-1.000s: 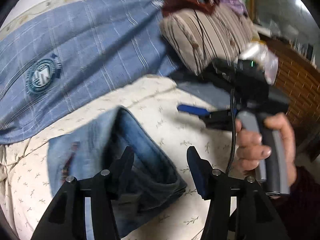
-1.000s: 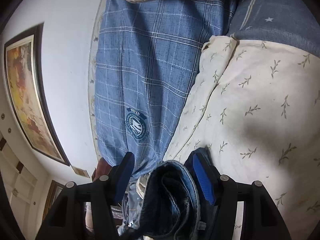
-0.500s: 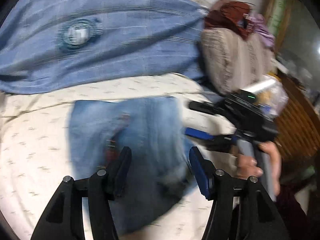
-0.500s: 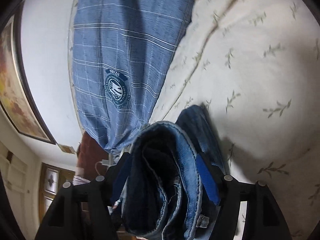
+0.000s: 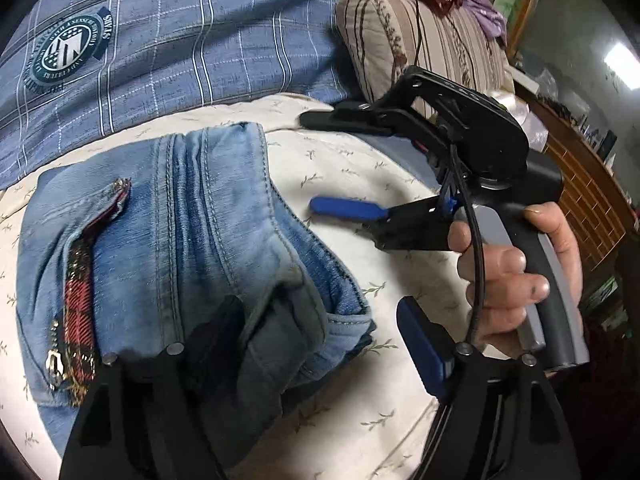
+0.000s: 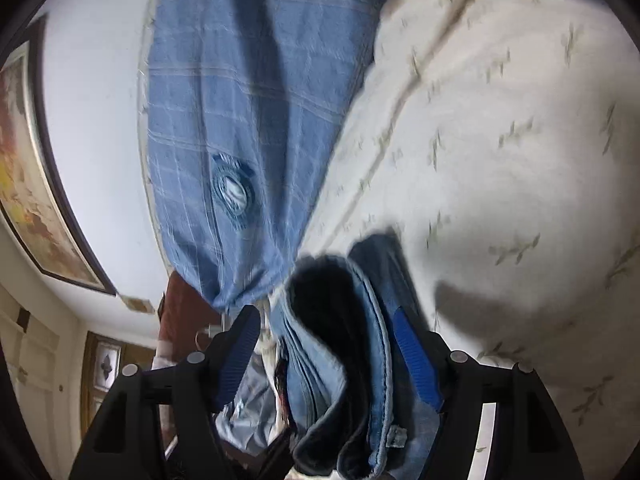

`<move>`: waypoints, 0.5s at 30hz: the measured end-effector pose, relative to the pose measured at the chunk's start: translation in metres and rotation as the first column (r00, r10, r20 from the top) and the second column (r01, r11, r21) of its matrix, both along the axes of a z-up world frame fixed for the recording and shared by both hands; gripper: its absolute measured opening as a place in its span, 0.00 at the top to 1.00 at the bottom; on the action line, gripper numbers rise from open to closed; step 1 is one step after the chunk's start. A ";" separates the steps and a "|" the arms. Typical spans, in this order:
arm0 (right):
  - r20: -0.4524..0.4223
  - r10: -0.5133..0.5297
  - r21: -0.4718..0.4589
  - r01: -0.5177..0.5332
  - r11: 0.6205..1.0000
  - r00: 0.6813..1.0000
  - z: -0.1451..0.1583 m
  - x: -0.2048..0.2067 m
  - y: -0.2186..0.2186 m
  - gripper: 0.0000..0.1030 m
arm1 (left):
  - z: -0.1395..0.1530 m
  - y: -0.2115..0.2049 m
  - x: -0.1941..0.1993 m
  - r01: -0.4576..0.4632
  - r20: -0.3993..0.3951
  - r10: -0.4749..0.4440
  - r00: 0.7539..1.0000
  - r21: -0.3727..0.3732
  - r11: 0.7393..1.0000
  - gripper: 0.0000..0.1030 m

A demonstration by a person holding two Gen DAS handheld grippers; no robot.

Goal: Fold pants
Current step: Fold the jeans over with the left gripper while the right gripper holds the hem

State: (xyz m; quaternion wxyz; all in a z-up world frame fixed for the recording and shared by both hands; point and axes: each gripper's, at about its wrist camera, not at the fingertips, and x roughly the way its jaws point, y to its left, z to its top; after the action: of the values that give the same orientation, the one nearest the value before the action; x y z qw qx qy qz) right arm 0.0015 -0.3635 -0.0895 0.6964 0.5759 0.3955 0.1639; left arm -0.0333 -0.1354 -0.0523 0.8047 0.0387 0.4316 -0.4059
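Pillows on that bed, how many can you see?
2. A blue checked pillow with a round badge lies behind the folded jeans. A beige striped pillow sits to its right. Others may be hidden outside the view.

Left view sharp; right view motion-blurred; fisheye edges dark.

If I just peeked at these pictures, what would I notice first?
Probably the folded blue jeans lying on the leafy cream bedspread, with a red plaid pocket trim on their left side. Next, the big blue checked pillow behind them, and the right hand-held gripper, open beside the jeans.
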 end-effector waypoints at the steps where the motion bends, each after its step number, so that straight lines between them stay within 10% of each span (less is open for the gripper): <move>1: -0.011 0.013 -0.013 -0.013 1.000 1.000 -0.003 0.002 0.004 0.30 | -0.001 0.000 0.001 0.002 0.000 -0.002 1.000 0.005 1.000 0.23; 12: 0.009 0.182 -0.059 -0.181 0.982 0.983 0.006 0.013 0.050 0.30 | -0.003 0.017 -0.003 0.023 -0.012 -0.024 1.000 -0.067 0.997 0.23; 15: -0.018 0.235 -0.168 -0.235 0.957 0.972 0.009 0.016 0.066 0.68 | 0.000 0.023 -0.006 0.009 -0.014 -0.010 1.000 -0.073 0.997 0.23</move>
State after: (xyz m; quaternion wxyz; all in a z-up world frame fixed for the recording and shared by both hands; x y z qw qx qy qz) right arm 0.0175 -0.2975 -0.0800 0.7188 0.4635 0.4728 0.2119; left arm -0.0392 -0.1120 -0.0519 0.8003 0.0083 0.4221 -0.4257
